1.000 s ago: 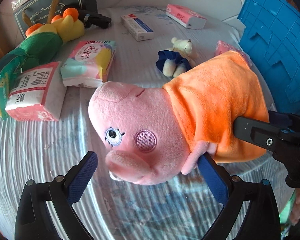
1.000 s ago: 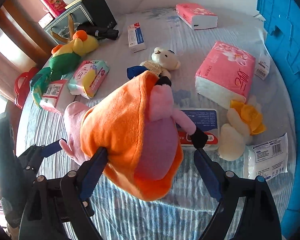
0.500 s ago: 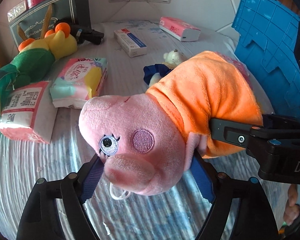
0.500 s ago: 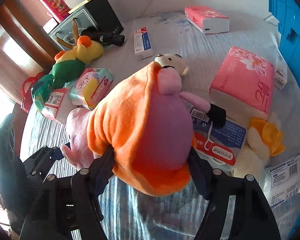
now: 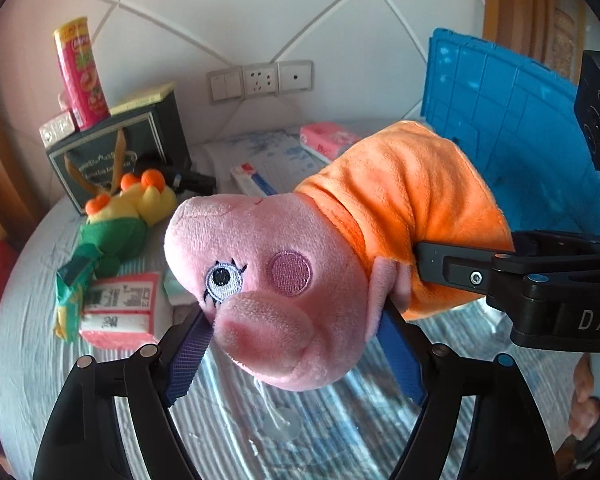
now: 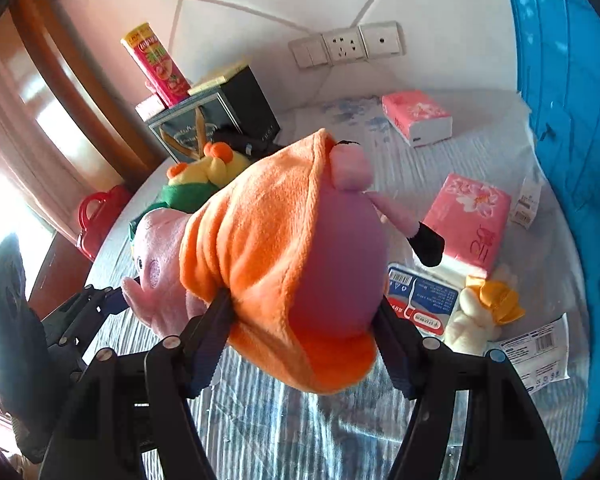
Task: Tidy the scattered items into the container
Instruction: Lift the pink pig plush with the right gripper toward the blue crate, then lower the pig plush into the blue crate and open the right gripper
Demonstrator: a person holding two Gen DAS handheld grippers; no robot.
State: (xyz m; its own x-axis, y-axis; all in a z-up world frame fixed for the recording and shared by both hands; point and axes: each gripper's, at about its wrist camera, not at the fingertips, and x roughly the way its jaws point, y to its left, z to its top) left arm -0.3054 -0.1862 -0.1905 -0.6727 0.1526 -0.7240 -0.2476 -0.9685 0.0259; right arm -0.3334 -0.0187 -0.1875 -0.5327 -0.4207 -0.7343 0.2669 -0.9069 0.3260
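Left wrist view shows a tall snack can (image 5: 80, 76) on a dark box (image 5: 132, 152) at the far left. Below them a yellow and green soft toy (image 5: 128, 216) lies on the worktop (image 5: 32, 340), next to a pink tissue pack (image 5: 120, 312). In the middle, the left tool (image 5: 296, 356) is clamped on the pink head of the pig toy (image 5: 284, 280), one blue pad on each side. The pig is up in the air, above the worktop. To the right, the right tool (image 5: 452, 268) grips the pig's orange dress. The blue container (image 5: 512, 128) stands behind it at the far right.

Right wrist view shows a red handle (image 6: 96, 212) at the left edge. The right tool (image 6: 300, 328) is clamped on the pig toy (image 6: 284, 248) at its orange bottom end. Its jaws have just been closing on the toy. Right of the pig, two pink tissue packs (image 6: 472, 216) lie on the worktop (image 6: 480, 148). A small white toy with a yellow bow (image 6: 484, 312) lies near them. The blue container (image 6: 572, 120) fills the right edge.
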